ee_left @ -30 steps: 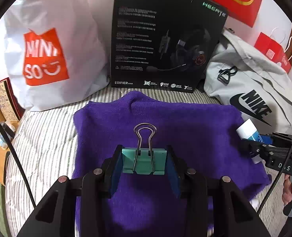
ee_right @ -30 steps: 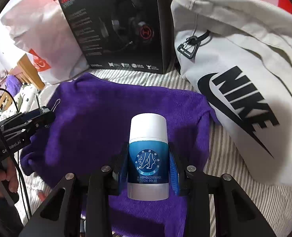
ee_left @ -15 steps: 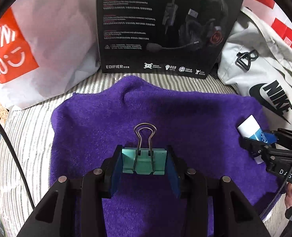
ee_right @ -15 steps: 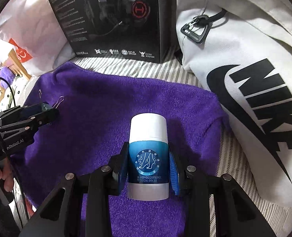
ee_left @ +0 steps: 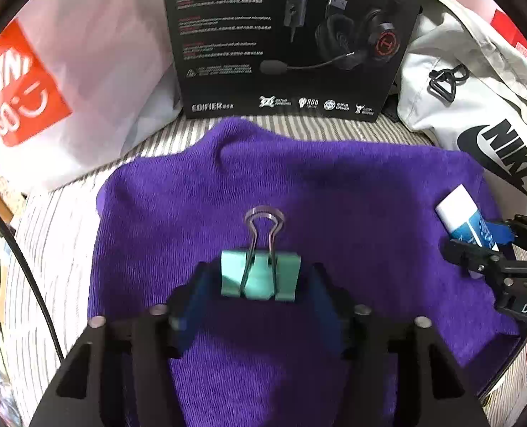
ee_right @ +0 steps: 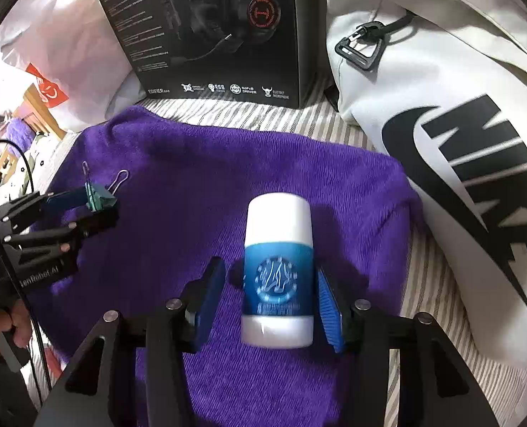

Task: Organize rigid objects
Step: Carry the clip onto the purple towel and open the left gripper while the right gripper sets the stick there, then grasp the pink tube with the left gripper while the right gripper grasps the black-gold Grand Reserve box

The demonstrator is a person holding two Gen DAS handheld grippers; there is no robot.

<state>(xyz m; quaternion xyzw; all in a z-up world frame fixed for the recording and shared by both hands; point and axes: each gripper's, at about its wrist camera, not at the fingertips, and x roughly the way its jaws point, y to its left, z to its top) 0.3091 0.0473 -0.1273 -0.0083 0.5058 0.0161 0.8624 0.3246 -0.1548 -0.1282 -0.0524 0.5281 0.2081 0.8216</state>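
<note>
both items sit on the purple towel [ee_left: 352, 185], which lies over a striped surface [ee_right: 427, 284].

left gripper [ee_left: 260, 295]: fingers spread, with a visible gap on each side of the teal binder clip [ee_left: 260, 277]. the clip appears to rest on the towel between the pads, wire handle pointing away from the camera. in the right wrist view the same clip [ee_right: 99, 197] sits at the tips of the left gripper near the towel's left part; whether one pad touches it cannot be told from there.

right gripper [ee_right: 270, 295]: also spread. the white and blue tube [ee_right: 277, 270] lies on the towel between the pads, a clear gap on its left side and a narrower one on its right. from the left wrist view the tube [ee_left: 466, 217] is near the towel's right edge.

judgement on progress: both rigid objects look placed on the towel, well apart from each other, and released or very nearly so. what seems left is backing both grippers clear without nudging the items.

surroundings: black headset box [ee_left: 292, 39] stands upright behind the towel, white shopping bag [ee_left: 78, 71] to its left, grey sports bag [ee_right: 441, 124] to its right. no other loose rigid objects are visible to sort.
</note>
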